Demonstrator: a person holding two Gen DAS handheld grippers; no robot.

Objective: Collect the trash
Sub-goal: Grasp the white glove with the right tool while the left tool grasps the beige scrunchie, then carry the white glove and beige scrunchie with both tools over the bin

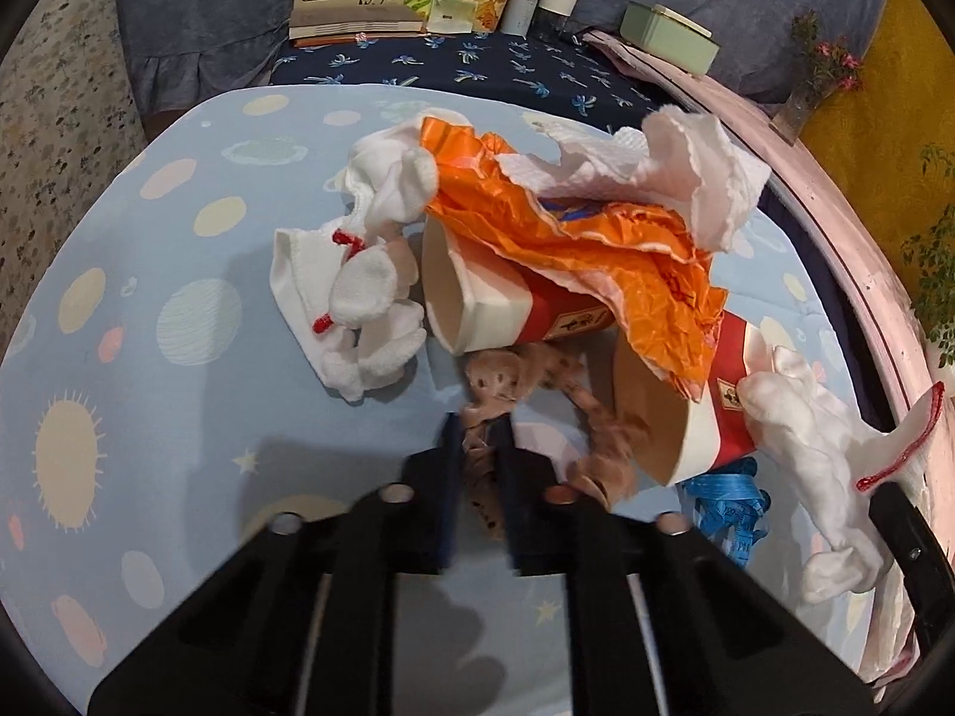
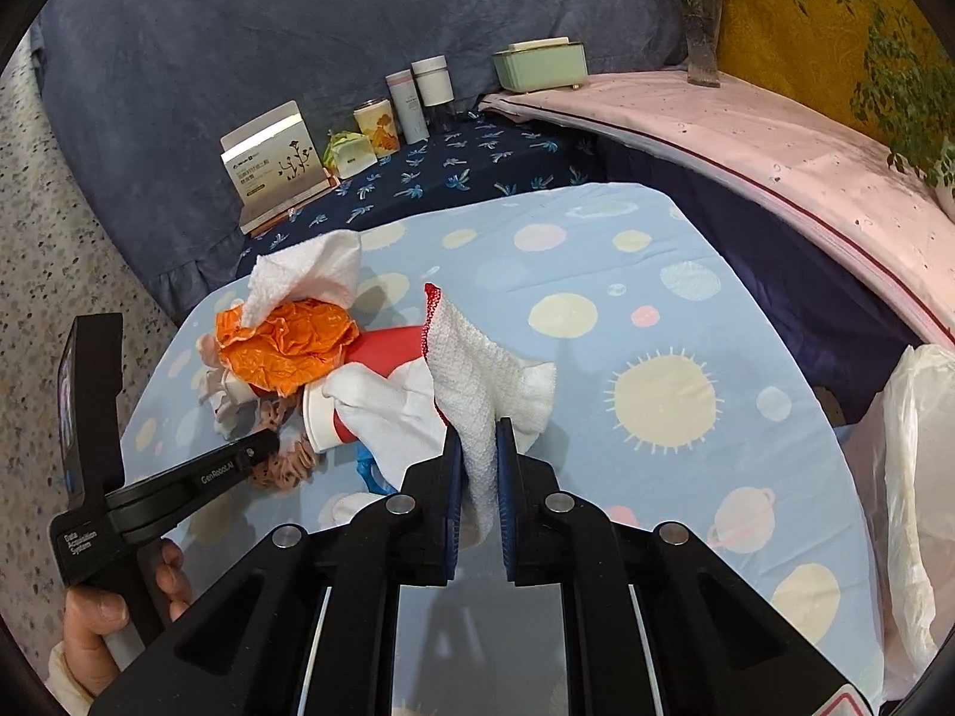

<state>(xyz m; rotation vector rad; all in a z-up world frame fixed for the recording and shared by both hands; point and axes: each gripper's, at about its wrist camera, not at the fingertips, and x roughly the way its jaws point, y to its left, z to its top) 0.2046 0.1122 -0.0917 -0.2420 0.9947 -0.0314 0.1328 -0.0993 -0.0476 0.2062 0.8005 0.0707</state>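
Observation:
A heap of trash lies on the light blue planet-print table: an orange wrapper, a white paper towel, two red-and-white paper cups on their sides, white gloves and a blue ribbon. My left gripper is shut on a brown spotted cloth at the heap's near edge. My right gripper is shut on a white glove with red trim, held up beside the heap; this glove also shows in the left wrist view.
A white plastic bag hangs at the table's right edge. Behind the table, a dark blue cloth holds a box, jars and a green container. A pink surface with a vase and plants runs along the right.

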